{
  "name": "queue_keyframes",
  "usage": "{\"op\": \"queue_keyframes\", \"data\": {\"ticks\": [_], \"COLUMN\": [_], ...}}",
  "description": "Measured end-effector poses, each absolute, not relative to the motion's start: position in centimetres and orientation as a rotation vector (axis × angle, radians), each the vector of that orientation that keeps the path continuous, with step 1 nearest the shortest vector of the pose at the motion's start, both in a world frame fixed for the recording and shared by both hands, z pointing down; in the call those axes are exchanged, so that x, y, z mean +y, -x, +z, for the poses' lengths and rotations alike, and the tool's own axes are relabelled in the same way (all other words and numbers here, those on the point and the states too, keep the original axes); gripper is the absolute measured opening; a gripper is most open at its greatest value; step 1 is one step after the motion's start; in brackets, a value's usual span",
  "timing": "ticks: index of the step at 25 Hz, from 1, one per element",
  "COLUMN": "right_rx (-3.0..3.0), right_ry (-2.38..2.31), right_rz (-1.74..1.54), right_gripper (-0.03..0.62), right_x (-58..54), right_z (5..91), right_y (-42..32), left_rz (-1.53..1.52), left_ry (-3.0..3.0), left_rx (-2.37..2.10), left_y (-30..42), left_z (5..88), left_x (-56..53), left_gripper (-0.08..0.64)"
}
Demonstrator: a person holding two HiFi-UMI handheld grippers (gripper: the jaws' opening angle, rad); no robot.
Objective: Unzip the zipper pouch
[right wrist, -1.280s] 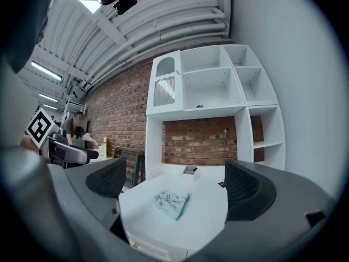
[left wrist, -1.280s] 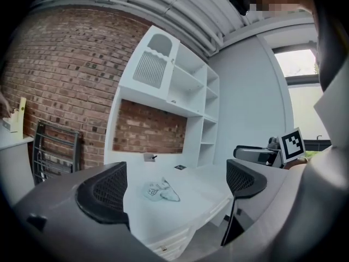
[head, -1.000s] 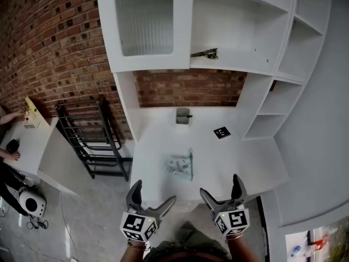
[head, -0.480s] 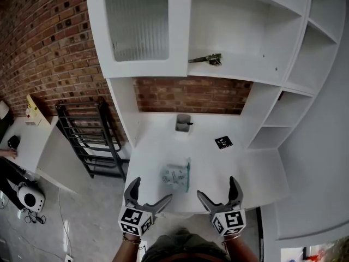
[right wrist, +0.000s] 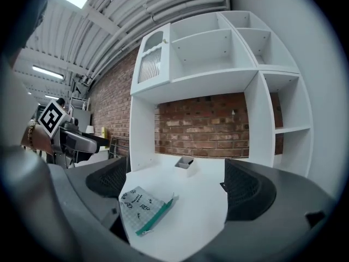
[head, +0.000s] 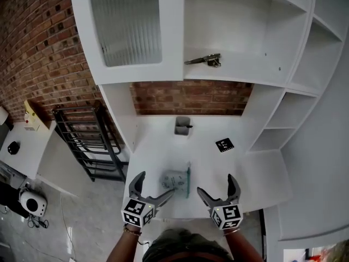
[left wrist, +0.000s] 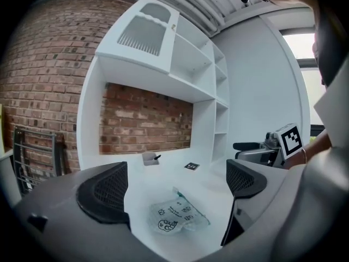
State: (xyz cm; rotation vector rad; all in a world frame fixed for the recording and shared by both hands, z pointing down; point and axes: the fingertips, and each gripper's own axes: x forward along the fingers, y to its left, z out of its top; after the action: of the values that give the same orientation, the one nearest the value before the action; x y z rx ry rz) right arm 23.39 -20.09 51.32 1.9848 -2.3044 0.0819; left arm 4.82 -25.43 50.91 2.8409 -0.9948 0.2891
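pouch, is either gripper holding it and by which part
Nothing is held. The left gripper and right gripper are open and empty; the pouch lies on the desk.

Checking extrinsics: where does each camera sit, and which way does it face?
Head view: on the head, steeply down at the desk; shows left gripper and right gripper.
Left gripper view: along its open jaws toward the pouch; right gripper at right.
Right gripper view: along its open jaws, over the desk; left gripper at left.
Shared: both gripper views see the pouch.
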Motion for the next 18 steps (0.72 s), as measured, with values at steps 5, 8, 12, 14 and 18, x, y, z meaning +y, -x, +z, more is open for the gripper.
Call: {"op": "queue_keyframes", "data": {"ticks": [5, 8, 12, 14, 18], "right_rx": [-2.279, -2.264, -2.234, -2.220, -2.182], "right_ry": [-1.985, -1.973, -1.965, -1.964, -1.962], "right_rz": [0.146, 0.192, 0.237, 0.263, 0.302], "right_gripper": [0.560, 0.560, 0.560, 0.560, 0.560], "right_x": [-22.6, -23.6, -24.4, -24.7, -25.0], "right_z": [53.1, 54.3, 55.5, 55.8, 57.1], "right_y": [-23.6, -23.4, -23.3, -23.2, -23.2], "left_rz": [0.369, 0.491, 0.767, 0.874, 1.013], "left_ry": [-2.847, -2.878, -2.917, -2.920, -2.889], "left_rx": [-0.899, -0.716, -0.321, -0.184, -0.021], "left_y": [-6.2, -7.7, -10.5, -11.4, -12.8], "left_z": [52.9, 54.5, 57.7, 59.0, 61.4], "left_x": [-28.1, -29.3, -29.3, -29.7, -31.2], "left_gripper": [0.565, 0.563, 0.560, 0.558, 0.543]}}
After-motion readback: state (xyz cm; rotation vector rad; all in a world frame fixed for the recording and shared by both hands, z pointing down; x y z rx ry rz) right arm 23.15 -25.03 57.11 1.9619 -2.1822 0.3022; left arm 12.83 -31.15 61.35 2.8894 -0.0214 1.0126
